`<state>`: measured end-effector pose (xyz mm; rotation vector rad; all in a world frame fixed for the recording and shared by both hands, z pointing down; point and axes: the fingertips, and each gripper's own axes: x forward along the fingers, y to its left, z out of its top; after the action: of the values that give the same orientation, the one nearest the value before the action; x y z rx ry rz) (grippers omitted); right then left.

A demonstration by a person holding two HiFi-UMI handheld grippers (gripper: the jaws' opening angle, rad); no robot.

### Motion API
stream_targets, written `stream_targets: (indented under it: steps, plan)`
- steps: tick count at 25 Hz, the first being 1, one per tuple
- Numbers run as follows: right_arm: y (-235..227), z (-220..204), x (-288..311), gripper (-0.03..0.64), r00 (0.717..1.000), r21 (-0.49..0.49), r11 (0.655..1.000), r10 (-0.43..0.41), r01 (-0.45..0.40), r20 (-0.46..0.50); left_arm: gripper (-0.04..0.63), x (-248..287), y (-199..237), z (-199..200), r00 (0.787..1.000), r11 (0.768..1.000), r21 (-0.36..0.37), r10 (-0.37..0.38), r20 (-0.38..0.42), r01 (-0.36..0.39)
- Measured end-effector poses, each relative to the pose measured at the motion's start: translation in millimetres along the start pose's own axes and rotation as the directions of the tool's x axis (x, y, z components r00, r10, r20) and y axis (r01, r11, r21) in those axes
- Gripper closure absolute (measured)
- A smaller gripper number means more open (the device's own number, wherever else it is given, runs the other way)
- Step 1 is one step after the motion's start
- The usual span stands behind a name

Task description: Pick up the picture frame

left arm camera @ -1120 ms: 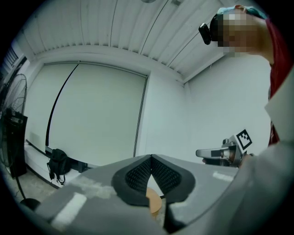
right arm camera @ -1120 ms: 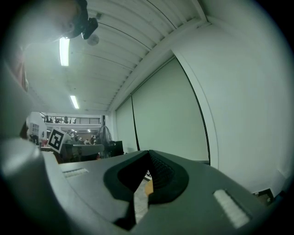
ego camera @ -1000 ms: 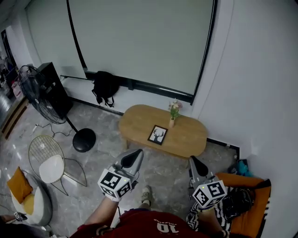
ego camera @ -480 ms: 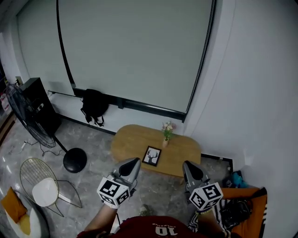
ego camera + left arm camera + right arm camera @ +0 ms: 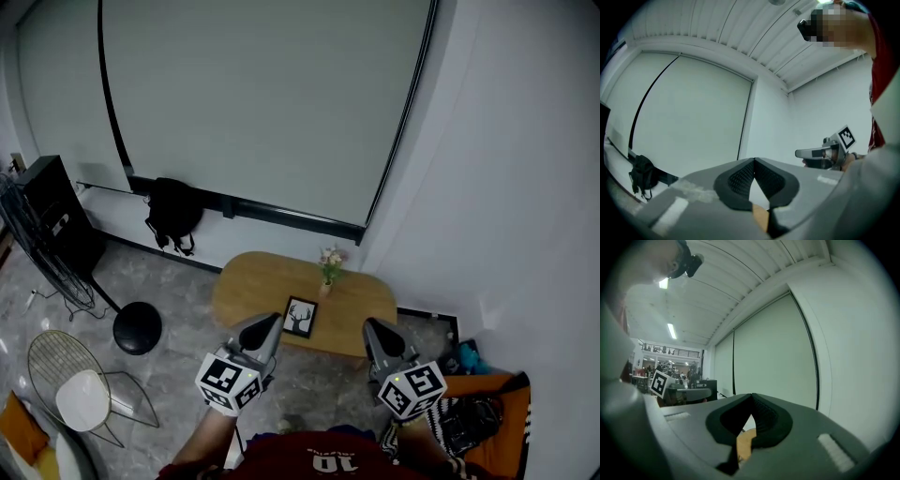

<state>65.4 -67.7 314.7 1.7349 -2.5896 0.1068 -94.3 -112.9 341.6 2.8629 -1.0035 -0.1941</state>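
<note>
- Pale roller screen (image 5: 253,103) fills most of the far wall; white wall (image 5: 506,187) runs down the right side.
- Grey marbled floor (image 5: 187,291) lies below me, seen from a steep head view.
- Oval wooden table (image 5: 248,286) stands against the wall under the screen.
- Standing fan (image 5: 33,248) is at the far left, its round black base resting on the floor, well apart from the table.
- Wire chair (image 5: 75,380) with a white seat sits at the lower left.
- Black backpack (image 5: 169,211) hangs on the wall rail, left of the table.
- Left gripper (image 5: 272,321) is held level in front of me, pointing toward the table. I read its jaws as closed tip to tip, with nothing between them.
- Right gripper (image 5: 370,325) is held level beside it, likewise pointing at the table. Its jaws are closed together and empty.
- Picture frame (image 5: 300,317), black-edged with a dark deer-head print, lies flat near the table's front edge. It appears between the two gripper tips in the head view, and neither touches it.
- Small vase of flowers (image 5: 327,267) stands upright just behind the frame, slightly to its right.
</note>
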Motion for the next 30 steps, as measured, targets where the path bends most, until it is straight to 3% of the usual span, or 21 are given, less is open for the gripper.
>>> stream_targets:
  steps: [11, 20, 30]
  plan:
    - [-9.1, -21.5, 25.8, 0.627, 1.0, -0.033, 0.999, 0.012, -0.013, -0.027, 0.591, 14.9, 13.9, -17.5, 1.0, 1.0, -0.027, -0.002, -0.004, 0.001]
    - [-35.1, -39.5, 76.0, 0.627, 0.996, 0.026, 0.997, 0.079, -0.078, -0.027, 0.592, 36.0, 35.9, -23.2, 0.998, 0.998, -0.018, 0.056, -0.019, -0.057]
    - [-82.9, -28.8, 150.2, 0.62, 0.988, -0.001, 0.988, 0.155, -0.155, 0.024, 0.592, 102.9, 79.2, -19.7, 0.995, 0.995, -0.015, 0.098, -0.009, -0.098]
